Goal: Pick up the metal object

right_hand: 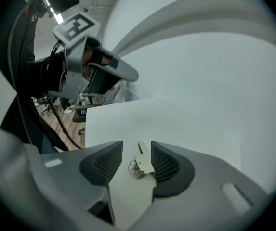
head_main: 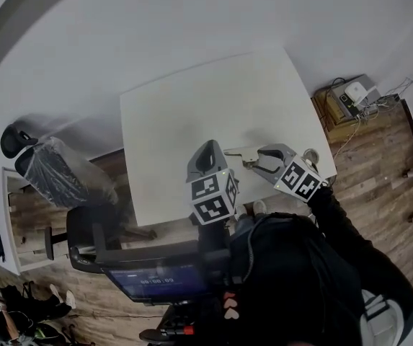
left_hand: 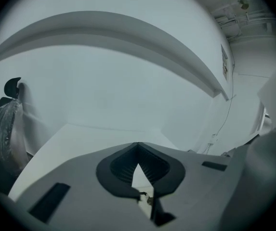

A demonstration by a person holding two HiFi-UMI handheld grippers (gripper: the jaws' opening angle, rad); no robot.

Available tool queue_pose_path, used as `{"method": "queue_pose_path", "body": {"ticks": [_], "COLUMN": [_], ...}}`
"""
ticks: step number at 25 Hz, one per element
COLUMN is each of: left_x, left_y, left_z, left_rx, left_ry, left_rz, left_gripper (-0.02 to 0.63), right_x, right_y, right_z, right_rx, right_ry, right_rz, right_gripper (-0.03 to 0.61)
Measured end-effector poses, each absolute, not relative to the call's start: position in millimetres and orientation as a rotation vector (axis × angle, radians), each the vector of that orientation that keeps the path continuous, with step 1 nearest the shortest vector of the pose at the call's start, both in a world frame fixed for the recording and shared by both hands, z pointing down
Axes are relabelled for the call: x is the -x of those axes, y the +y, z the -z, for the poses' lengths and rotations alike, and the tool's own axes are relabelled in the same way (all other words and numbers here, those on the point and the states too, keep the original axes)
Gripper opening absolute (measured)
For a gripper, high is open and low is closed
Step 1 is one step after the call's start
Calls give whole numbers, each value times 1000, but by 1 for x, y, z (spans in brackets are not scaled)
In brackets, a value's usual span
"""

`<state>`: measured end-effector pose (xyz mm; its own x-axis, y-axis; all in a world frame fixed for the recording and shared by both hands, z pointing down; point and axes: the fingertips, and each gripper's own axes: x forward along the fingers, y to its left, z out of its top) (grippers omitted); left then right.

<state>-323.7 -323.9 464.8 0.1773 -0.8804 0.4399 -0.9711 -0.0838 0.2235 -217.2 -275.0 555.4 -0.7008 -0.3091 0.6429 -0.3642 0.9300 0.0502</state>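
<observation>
– While your right gripper [right_hand: 137, 147] hung over the white rectangular tabletop [right_hand: 176, 129], how did its jaws stand?
– Apart, with the small silver metal object [right_hand: 141, 163] lying flat on the tabletop between them, near the edge closest to you. Your left gripper [left_hand: 138, 146] had its jaws together, gripping nothing.

White table [head_main: 184, 114] — one small metal object [right_hand: 141, 163] lies on its top.
</observation>
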Motion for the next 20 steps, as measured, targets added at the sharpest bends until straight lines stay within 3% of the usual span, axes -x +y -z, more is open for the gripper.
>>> {"method": "queue_pose_path", "body": {"ticks": [2,20], "left_x": [325,335], "left_y": [-323,-320], "left_z": [-465,-463], "left_rx": [-1990,-1959], "left_ry": [-1746,-1791], "left_rz": [-262,-246], "left_gripper": [-11,-11], "right_x": [220,228], "right_y": [-270,-293], "right_z": [-574,-659], "right_rx": [-394,-279], "right_ry": [-2323,-1998], "right_rz": [-59,185], "right_gripper": [171,165]}}
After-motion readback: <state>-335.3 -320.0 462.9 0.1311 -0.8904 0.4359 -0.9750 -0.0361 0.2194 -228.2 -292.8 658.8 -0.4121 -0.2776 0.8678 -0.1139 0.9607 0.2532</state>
